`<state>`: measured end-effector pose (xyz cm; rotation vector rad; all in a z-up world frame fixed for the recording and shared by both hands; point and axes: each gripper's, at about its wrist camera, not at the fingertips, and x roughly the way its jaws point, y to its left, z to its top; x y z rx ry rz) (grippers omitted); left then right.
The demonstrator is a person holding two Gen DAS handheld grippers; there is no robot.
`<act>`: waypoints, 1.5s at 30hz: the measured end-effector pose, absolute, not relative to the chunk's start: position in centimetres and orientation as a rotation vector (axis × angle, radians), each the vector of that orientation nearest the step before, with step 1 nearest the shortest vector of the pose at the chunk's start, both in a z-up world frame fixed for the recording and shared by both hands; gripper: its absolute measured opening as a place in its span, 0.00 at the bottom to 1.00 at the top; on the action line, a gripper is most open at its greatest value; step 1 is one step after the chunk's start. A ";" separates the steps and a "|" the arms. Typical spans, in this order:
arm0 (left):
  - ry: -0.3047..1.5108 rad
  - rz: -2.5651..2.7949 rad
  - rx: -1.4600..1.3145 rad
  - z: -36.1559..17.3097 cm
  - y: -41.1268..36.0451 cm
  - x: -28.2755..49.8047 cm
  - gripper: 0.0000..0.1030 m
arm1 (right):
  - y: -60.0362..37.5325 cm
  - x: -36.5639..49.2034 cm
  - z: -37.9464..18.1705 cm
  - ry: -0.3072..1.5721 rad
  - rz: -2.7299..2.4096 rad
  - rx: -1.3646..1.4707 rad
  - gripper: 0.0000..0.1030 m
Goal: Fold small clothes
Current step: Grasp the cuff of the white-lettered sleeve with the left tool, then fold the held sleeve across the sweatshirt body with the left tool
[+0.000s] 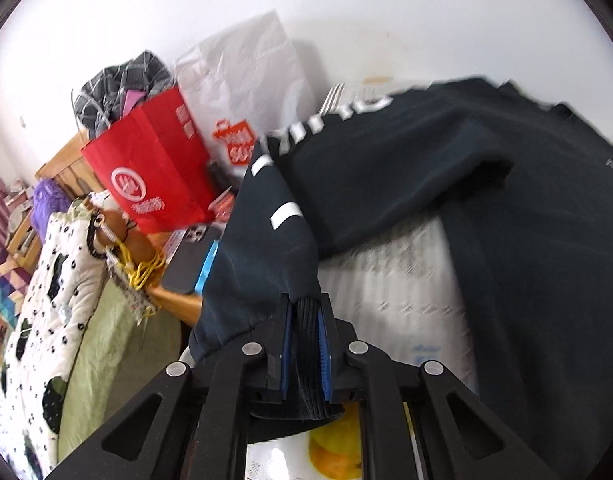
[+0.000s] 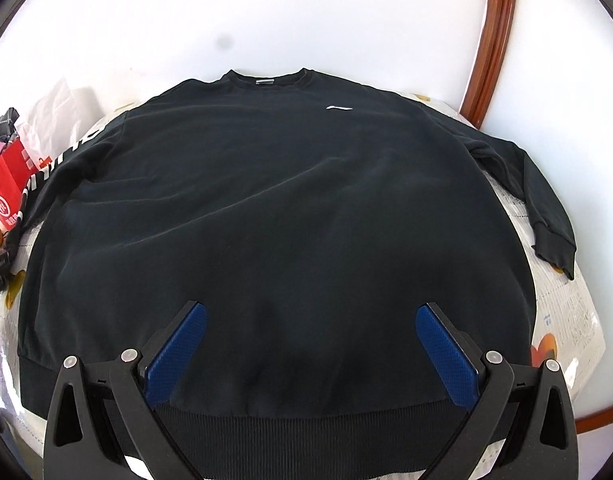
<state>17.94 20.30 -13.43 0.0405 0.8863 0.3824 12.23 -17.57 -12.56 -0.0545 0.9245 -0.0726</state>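
Observation:
A black sweatshirt (image 2: 274, 200) lies flat, front up, on a table covered with a white patterned cloth (image 2: 562, 312), collar at the far side. Its right sleeve (image 2: 538, 196) lies bent at the table's right edge. My left gripper (image 1: 306, 312) is shut on the ribbed cuff (image 1: 306, 344) of the left sleeve (image 1: 266, 232), which has white lettering, and holds it lifted above the cloth. My right gripper (image 2: 310, 320) is open and empty above the sweatshirt's lower front, near the ribbed hem (image 2: 306, 424).
A red paper bag (image 1: 154, 172) with checked clothes and a white plastic bag (image 1: 246, 80) stand at the left. A phone (image 1: 190, 264) lies on a wooden surface there. A spotted quilt (image 1: 46, 300) lies lower left. A brown wooden frame (image 2: 494, 36) runs at the right.

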 end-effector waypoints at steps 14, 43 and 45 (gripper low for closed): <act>0.776 0.002 -0.121 -5.5 9.9 20.6 0.10 | -22.3 13.9 -9.8 0.861 -0.043 0.002 1.00; 0.823 -0.293 -0.107 -6.4 -5.1 25.2 0.47 | -29.6 13.5 -10.1 0.831 -0.006 0.069 0.98; 0.823 -0.252 -0.120 -6.4 -2.6 24.6 0.49 | -27.7 14.2 -9.7 0.825 0.034 0.049 0.97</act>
